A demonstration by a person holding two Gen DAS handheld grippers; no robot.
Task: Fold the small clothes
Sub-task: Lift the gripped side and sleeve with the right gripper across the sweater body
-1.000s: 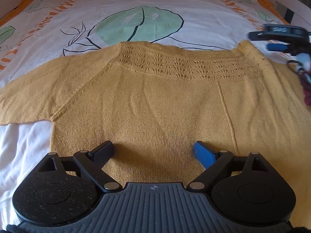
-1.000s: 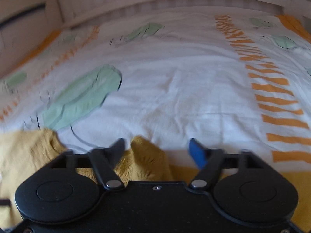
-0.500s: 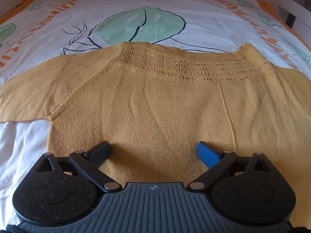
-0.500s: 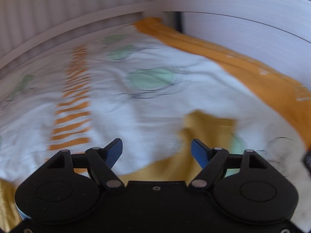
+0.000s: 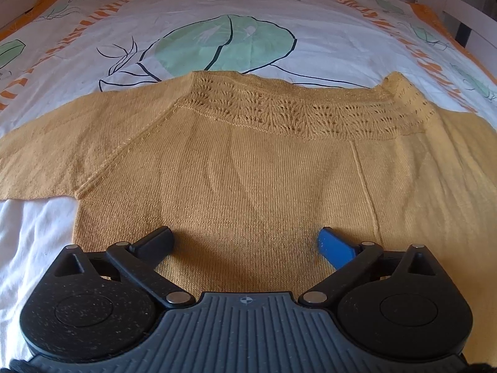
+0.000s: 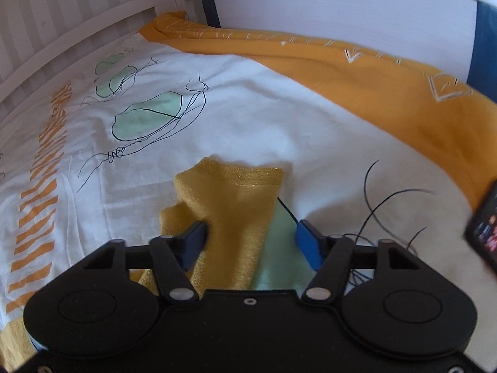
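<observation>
On the leaf-print bedsheet (image 5: 326, 31) the mustard knit sweater (image 5: 264, 171) lies flat w/ both tongs released, left gripper (image 5: 245, 242) over its body, right gripper (image 6: 251, 236) straddling the sleeve cuff (image 6: 236, 192); a shallow pinch could slip off or grab sheet too.

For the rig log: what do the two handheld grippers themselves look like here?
Both share one build: black scissor linkages with silver pivot pins between two round black housings. The left gripper has a ribbed grey central plate with a small crosshair mark, one black finger and one blue. The right gripper has a smooth black plate and blue pads. No cables or sleeves show.
</observation>
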